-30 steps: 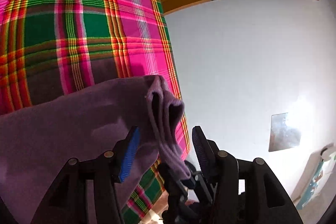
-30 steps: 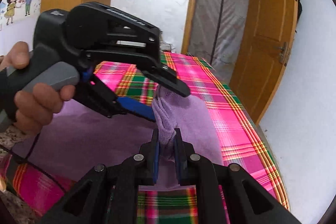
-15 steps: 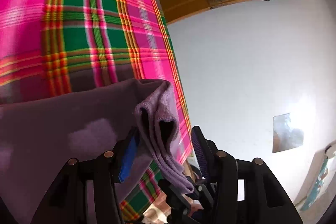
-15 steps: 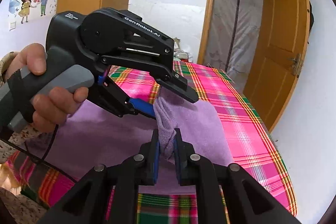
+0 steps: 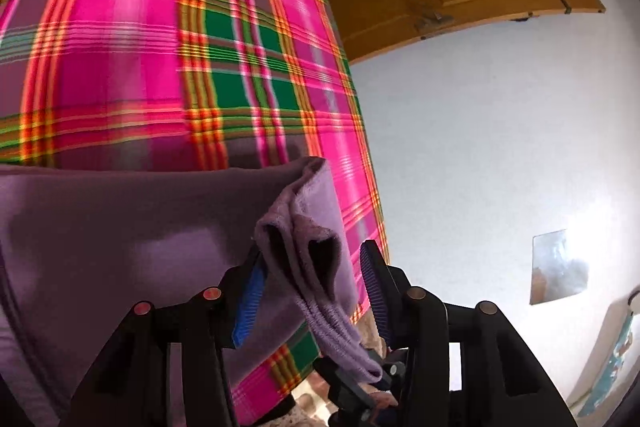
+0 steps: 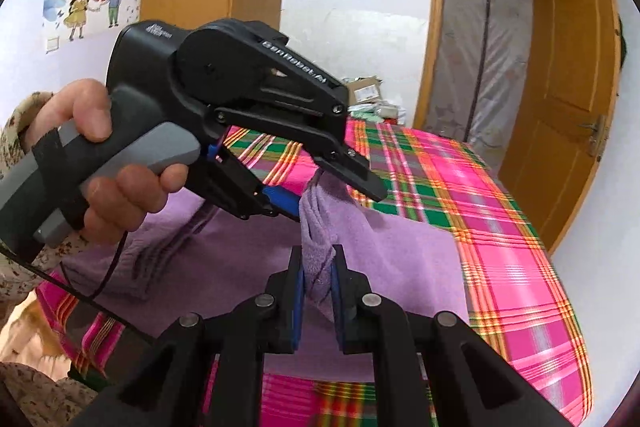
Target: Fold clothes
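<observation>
The purple garment (image 6: 248,267) lies spread on the plaid tabletop (image 6: 500,227), one bunched strip rising from the right hand-held gripper (image 6: 316,291), which pinches it, up between the fingers of the left hand-held gripper (image 5: 308,291). Those jaws are closing around the strip; the pads are not pressing yet. The garment's far parts are cut off, its shape unclear.

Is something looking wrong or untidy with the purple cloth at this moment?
Only the purple garment's corner looks untidy: bunched into a rope between both grippers, not flat. The plaid cloth lies smooth.
</observation>
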